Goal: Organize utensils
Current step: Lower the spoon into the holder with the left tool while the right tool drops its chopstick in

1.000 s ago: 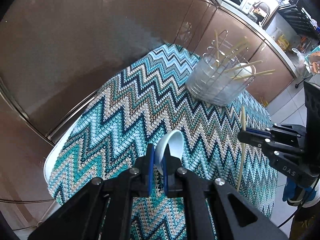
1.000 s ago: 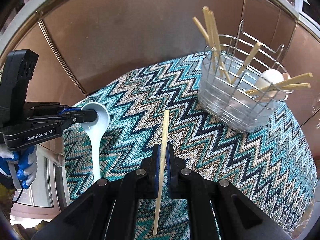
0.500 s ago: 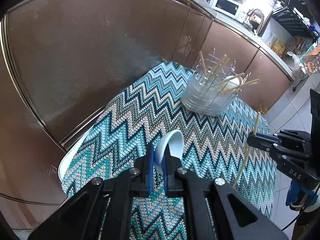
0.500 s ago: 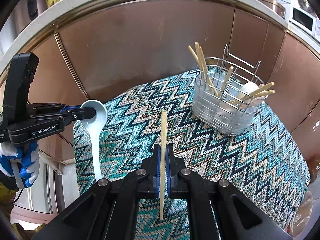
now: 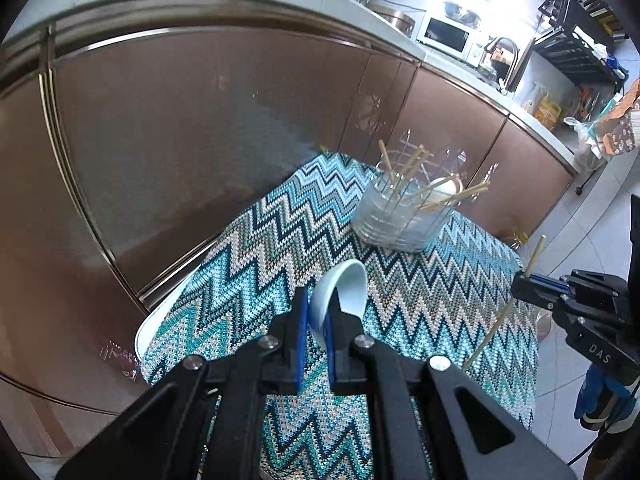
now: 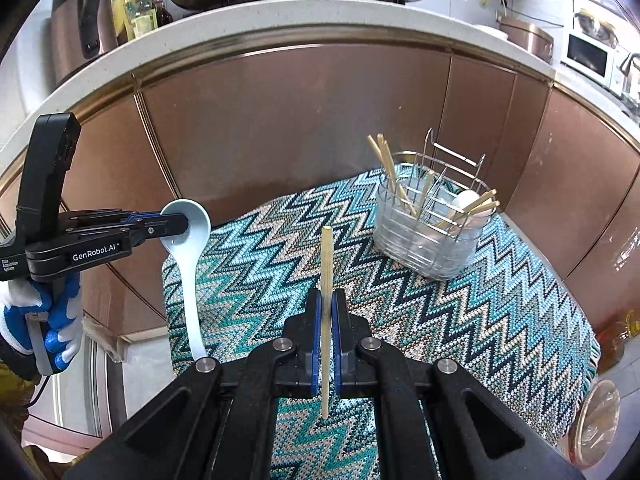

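Kitchen setting: copper-brown glossy cabinet fronts (image 6: 320, 120) under pale speckled counter; small table draped w/ knitted zigzag cloth (image 6: 460, 320) in teal, white, tan, coarse weave.

Left gripper (image 5: 316, 336): closed on rim of pale-blue ceramic soup spoon (image 6: 188, 248), bowl up, handle hanging down past cloth edge at 9 o'clock in right wrist view. Smooth glazed surface, curved bowl, narrow tapering handle. Held clear of cloth.

Right gripper (image 6: 327, 316): closed on single bamboo chopstick (image 6: 326, 300), gripped roughly mid-length, near upright, both ends free. Straight, thin, matte, pale tan.

Wire cutlery caddy (image 6: 428, 232): chromed steel rods, w/ clear plastic liner, approx. 2 o'clock on cloth, well apart from both grippers. Already holding several chopsticks leaning outward at mixed angles, plus white rounded utensil, prob. another spoon. Exact compartment of each not resolvable.

Risks (judgement):
- Glazed rim pinched on small contact patch; spoon likely to pivot or slip if tilted or bumped, ceramic liable to chip or break on fall.
- Chopstick free to rotate betw. pads; tip may catch wire rim or leaning sticks on entry, then skid out.
- Splayed sticks crowd opening; spoon bowl may snag them.
- Light caddy on soft cloth liable to tip if pushed sideways.
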{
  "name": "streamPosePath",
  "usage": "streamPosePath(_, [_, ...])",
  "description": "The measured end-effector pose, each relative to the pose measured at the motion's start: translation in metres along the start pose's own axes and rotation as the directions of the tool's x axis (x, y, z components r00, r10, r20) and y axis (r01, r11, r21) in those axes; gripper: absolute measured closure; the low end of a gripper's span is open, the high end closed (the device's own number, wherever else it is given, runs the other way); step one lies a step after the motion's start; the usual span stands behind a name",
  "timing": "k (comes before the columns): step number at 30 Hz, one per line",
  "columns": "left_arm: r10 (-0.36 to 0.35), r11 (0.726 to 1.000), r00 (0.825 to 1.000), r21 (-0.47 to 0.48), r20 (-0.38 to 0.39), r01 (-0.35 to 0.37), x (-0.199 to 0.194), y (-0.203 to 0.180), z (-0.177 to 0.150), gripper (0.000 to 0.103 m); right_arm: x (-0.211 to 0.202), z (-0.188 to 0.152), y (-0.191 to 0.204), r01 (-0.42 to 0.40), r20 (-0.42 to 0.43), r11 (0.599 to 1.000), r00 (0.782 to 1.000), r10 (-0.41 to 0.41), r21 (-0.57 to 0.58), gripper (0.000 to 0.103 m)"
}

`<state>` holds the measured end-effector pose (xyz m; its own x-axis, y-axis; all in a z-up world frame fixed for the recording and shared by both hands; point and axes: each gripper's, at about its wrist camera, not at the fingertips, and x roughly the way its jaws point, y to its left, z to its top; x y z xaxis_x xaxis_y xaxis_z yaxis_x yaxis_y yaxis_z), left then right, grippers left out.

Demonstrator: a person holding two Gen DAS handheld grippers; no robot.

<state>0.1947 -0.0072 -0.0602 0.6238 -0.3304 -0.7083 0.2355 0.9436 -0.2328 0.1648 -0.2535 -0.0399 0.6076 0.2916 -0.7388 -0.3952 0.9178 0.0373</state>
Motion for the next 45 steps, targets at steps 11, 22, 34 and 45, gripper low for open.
streamPosePath(11, [-0.015,1.0,0.996,0.015,0.085,0.014,-0.034,-0.018,0.016,0.096,-0.043,0.008,0.0,0.039,0.095,0.999,0.995,-0.039,-0.002,0.098])
streamPosePath(22, [-0.02,0.999,0.965,0.03,0.262,0.012,-0.052,-0.051,0.081,0.096,-0.069,0.051,-0.039,0.084,0.29,0.994,0.951,-0.102,0.074,0.098])
streamPosePath(34, [0.084,0.993,0.876,0.031,0.474,-0.112,0.012,-0.108,0.171,0.096,-0.034,0.112,-0.102,0.112,0.493,0.982,0.853,-0.174,0.153,0.098])
streamPosePath(45, [0.187,0.97,0.866,0.05,0.464,-0.237,0.118,-0.133,0.166,0.096,0.053,0.099,-0.13,0.087,0.456,0.983,0.877,-0.152,0.161,0.098])
